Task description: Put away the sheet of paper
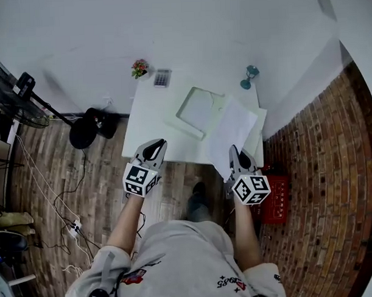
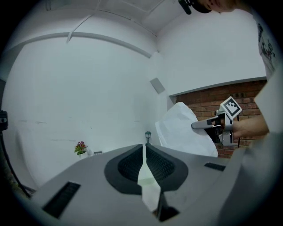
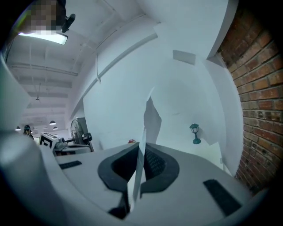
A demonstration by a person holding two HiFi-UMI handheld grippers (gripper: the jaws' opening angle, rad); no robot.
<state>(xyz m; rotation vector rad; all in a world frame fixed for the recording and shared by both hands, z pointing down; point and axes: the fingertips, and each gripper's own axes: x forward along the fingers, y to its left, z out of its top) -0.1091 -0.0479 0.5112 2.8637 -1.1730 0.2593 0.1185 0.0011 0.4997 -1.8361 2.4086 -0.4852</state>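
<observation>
A white sheet of paper [image 1: 232, 134] hangs over the right part of the white table [image 1: 149, 119], lifted and slanting towards me. My right gripper [image 1: 235, 151] is shut on its near edge. In the right gripper view the sheet [image 3: 140, 165] runs edge-on between the pads. The left gripper view shows the sheet [image 2: 182, 129] raised, with the right gripper [image 2: 197, 126] pinching it. My left gripper [image 1: 158, 144] hovers at the table's front edge, shut and holding nothing; its tips [image 2: 144, 148] meet. A pale green folder [image 1: 198, 109] lies open on the table behind the sheet.
At the table's back edge stand a small flower pot [image 1: 140, 68], a calculator [image 1: 162, 77] and a teal lamp figurine [image 1: 250, 76]. A red crate [image 1: 277, 200] sits on the floor at the right. A black stand base [image 1: 83, 131] and cables lie to the left.
</observation>
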